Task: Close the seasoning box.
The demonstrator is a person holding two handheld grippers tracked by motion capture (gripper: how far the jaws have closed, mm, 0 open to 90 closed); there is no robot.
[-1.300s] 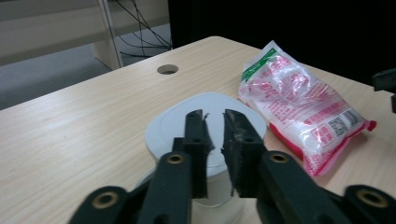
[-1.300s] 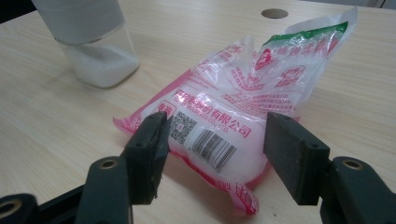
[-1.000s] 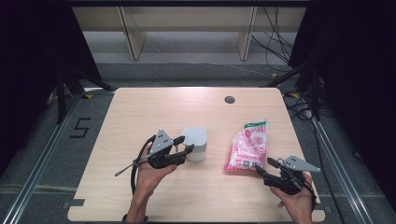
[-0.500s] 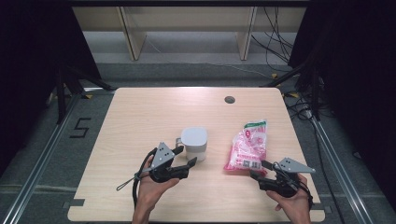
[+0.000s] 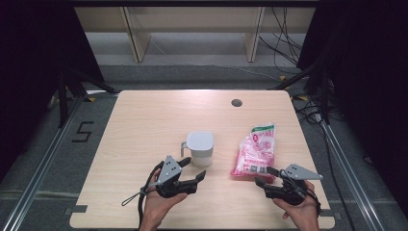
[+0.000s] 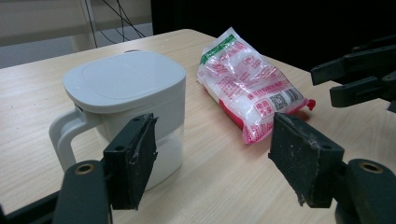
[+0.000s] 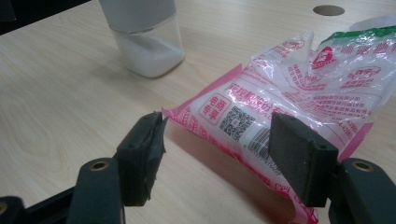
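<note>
High view: white lidded container (image 5: 199, 147) sits mid-table, pink-and-white bag (image 5: 253, 150) to its right. Left gripper (image 5: 192, 169) is just near the container, jaws spread and just been opening, nothing between them. Right gripper (image 5: 264, 177) sits at the bag's near end.

Left gripper view: container close on the left, bag further right.

Right gripper view: jaws apart, bag's near edge between them, not pinched.

Light wood bench (image 5: 144, 125) with round cable hole (image 5: 236, 102), grey carpet floor (image 5: 192, 72), metal rails (image 5: 43, 163) both sides, pale shelf unit (image 5: 192, 29) behind, loose black cables (image 5: 284, 33), dark surroundings, floor mark "5" (image 5: 82, 131).
</note>
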